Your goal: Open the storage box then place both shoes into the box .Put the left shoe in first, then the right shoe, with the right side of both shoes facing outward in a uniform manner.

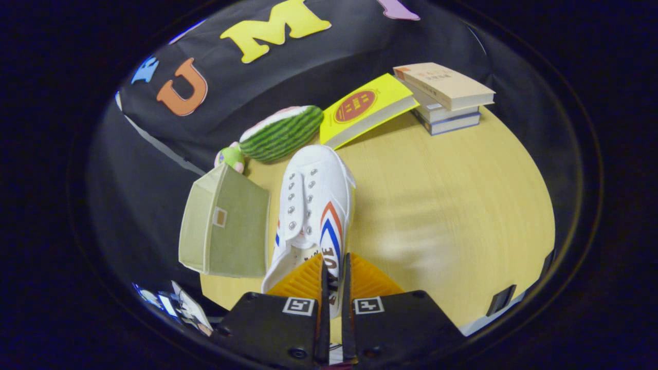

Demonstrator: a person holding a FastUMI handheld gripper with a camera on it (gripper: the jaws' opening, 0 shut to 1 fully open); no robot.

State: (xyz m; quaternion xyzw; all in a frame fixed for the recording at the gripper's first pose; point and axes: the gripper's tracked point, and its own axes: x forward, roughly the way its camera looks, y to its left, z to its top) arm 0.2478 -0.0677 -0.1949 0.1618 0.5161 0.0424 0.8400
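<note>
Claw [334, 280] nearly closed, pinching heel collar of white canvas shoe with red-blue stripes [313, 205], lifted off the pale wood bench [437, 205] for carrying. Olive fabric storage box [226, 226] just left of shoe. Beyond shoe: watermelon plush [282, 132], yellow book [365, 108], book stack [444, 97].

Gripper [333, 280]: fingers clamped on white shoe [313, 205].
Left: olive storage box [226, 228] just beside shoe.
Ahead: watermelon plush [281, 132], yellow book [365, 107], book stack [444, 97].
Right: bare wooden table [452, 205].
</note>
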